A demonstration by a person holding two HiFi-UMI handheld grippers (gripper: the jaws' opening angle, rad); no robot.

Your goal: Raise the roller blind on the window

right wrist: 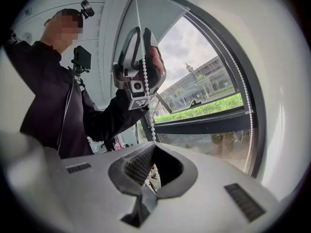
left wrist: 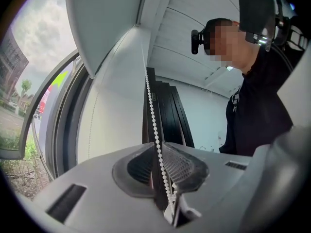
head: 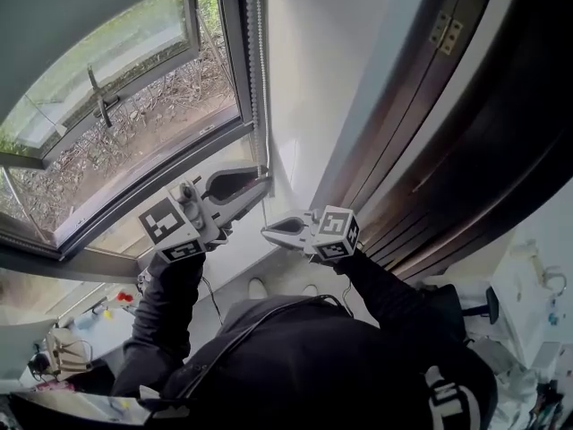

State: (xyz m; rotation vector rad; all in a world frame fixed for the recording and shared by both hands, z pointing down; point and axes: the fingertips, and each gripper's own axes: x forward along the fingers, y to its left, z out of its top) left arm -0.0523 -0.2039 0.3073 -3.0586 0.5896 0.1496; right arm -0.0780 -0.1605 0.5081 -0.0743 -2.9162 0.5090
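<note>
- Head view: left gripper (head: 261,185) just above right gripper (head: 268,232), beside the window (head: 134,106); the chain (head: 260,70) hangs along its right frame.
- Left gripper view: jaws clamped on the chain (left wrist: 154,125).
- Right gripper view: jaws apart, chain (right wrist: 146,96) hanging into the gap; blind (right wrist: 160,13) covers the window's top.

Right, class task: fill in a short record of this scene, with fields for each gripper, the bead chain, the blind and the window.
left gripper: jaws shut on the bead chain; the higher gripper on the chain
right gripper: jaws apart, chain passing between them, below the left one
bead chain: hangs beside the window frame, running from one gripper down to the other
roller blind: covers only the top of the window
window: most of the glass uncovered
</note>
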